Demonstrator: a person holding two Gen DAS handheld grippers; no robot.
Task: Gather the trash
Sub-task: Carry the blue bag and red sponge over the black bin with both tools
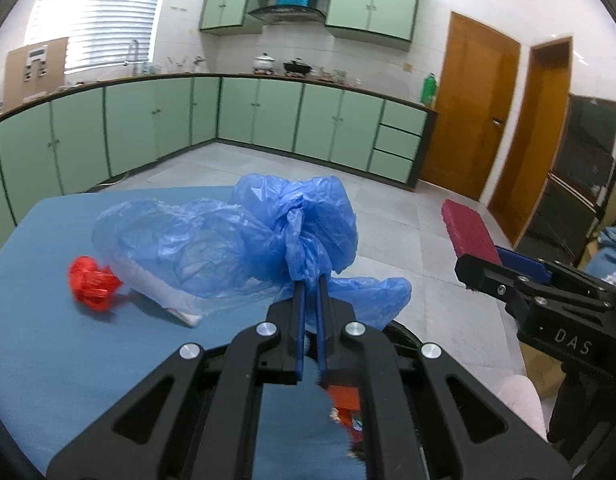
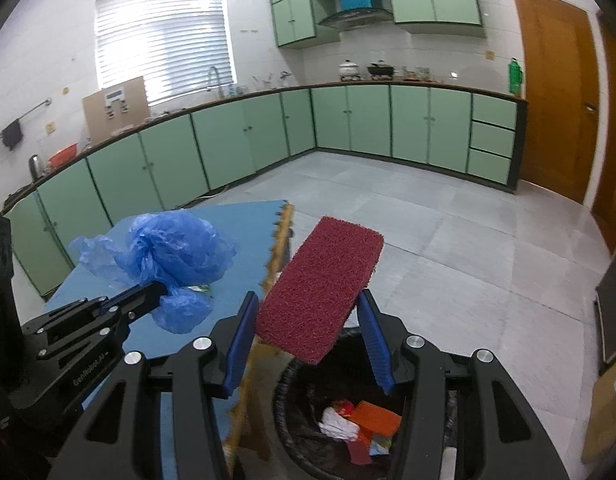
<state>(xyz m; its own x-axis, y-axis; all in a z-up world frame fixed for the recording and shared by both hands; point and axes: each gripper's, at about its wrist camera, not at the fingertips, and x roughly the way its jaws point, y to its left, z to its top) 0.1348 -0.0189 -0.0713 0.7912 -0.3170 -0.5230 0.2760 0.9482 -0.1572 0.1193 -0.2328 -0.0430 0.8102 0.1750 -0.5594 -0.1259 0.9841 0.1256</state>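
Our left gripper [image 1: 311,280] fingers pinch the blue bag [image 1: 268,232]; our right gripper [image 2: 308,312] fingers clamp the red pad [image 2: 319,288] above the bin [image 2: 308,452].

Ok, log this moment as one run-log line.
left gripper: shut on blue bag | right gripper: shut on red pad above bin | red wrapper: on table
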